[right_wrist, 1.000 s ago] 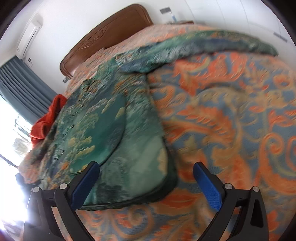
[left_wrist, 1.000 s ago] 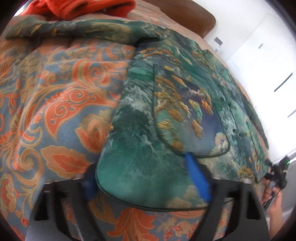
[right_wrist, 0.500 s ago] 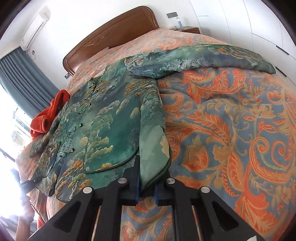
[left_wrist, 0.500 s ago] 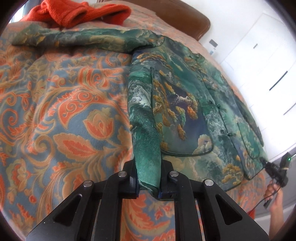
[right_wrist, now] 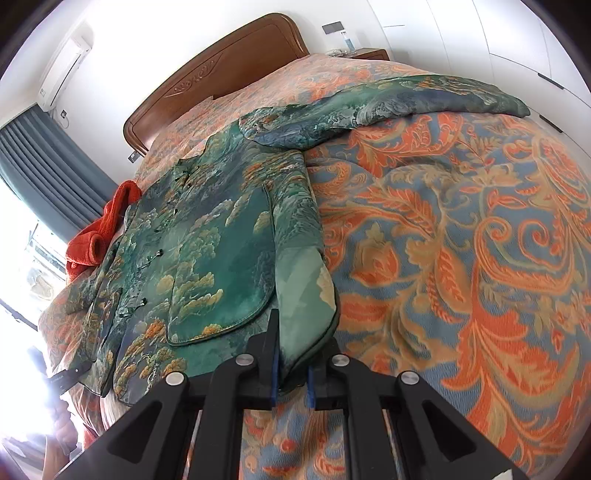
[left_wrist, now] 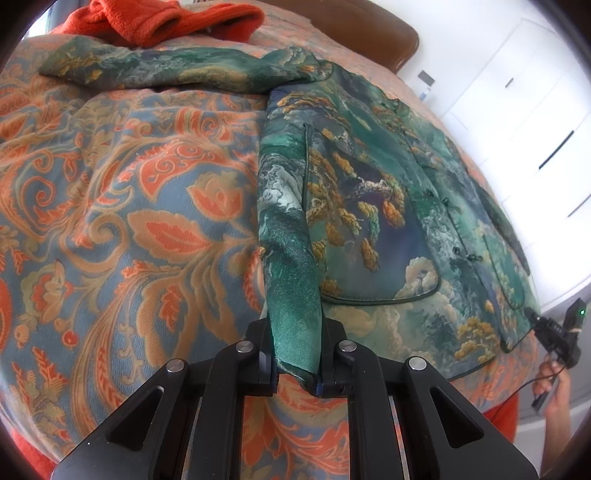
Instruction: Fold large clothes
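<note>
A green jacket point(left_wrist: 369, 206) printed with landscape scenes lies front up on the bed, buttons closed. One sleeve point(left_wrist: 166, 70) stretches out to the left in the left wrist view. The other sleeve point(right_wrist: 406, 99) stretches out to the right in the right wrist view. My left gripper point(left_wrist: 295, 354) is shut on the jacket's near hem corner, and the fabric rises in a ridge from its jaws. My right gripper point(right_wrist: 291, 365) is shut on the opposite hem corner of the jacket point(right_wrist: 221, 251). That right gripper point(left_wrist: 554, 332) also shows far right in the left wrist view, held by a hand.
The jacket rests on an orange and blue paisley bedspread point(left_wrist: 110, 221). An orange-red garment point(left_wrist: 155, 18) lies bunched beyond the left sleeve. A wooden headboard point(right_wrist: 221, 70) closes the far end. White wardrobe doors point(left_wrist: 517, 110) stand beside the bed, and a grey curtain point(right_wrist: 37, 166) hangs by the window.
Both grippers stood open around the hem corners a second ago; both have since shut on the fabric and pulled it up into ridges. Little differs over the last half second.
</note>
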### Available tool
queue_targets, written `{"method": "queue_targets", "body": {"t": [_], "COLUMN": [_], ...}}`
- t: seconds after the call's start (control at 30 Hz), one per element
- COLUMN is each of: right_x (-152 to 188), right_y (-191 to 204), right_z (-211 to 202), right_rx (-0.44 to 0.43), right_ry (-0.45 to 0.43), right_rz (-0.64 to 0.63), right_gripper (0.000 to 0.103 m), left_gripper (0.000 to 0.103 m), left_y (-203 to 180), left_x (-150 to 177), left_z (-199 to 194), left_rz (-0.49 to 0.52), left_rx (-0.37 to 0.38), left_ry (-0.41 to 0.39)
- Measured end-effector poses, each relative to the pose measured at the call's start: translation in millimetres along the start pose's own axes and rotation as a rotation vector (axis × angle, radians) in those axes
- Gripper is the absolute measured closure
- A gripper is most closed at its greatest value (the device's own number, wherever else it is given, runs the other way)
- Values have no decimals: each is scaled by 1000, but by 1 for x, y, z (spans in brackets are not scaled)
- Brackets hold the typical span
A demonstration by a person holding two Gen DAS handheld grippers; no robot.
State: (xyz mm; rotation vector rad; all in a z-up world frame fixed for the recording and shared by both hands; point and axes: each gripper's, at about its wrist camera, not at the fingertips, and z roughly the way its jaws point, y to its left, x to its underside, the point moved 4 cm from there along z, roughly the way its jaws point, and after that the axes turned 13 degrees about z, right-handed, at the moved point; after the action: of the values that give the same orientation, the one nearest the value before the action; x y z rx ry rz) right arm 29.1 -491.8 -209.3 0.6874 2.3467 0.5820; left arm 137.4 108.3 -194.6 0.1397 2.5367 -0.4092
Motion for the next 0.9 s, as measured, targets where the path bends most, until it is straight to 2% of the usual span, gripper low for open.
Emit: {"method": "queue_targets", "body": {"t": [0.2,0.33,0.6,0.7,0.77,0.8,0.87,0.9], "right_x": [-3,0,7,9,9,9,9,9], "right_y": [-4,-9,-18,-17,-17,-17,-16,-17], "right_z": [22,28,37,38,37,36,30,27], "right_rx": [41,37,45,53,60,66,91,102], "right_ry": [-6,-16,-15,-23,-25,-28,-31,-34], "right_rz": [-17,6,31,24,21,21,21,20], "right_gripper": [93,93,91,89,85,82,67,64], "left_gripper": [91,91,79,61,43,41,36,35], "left_y": [-1,0,-4,0,4,5,4,3], "left_x": [-1,-2,7,10,14,16,21,23], "left_z": [18,25,33,30,25,20,10,4], "left_rz": [33,31,64,39,13,2,-10,-9], "left_rx": [-44,-50,-116,-140,-154,-149,-151,-160], "left_ry": [10,6,6,1,-4,-9,-19,-28]}}
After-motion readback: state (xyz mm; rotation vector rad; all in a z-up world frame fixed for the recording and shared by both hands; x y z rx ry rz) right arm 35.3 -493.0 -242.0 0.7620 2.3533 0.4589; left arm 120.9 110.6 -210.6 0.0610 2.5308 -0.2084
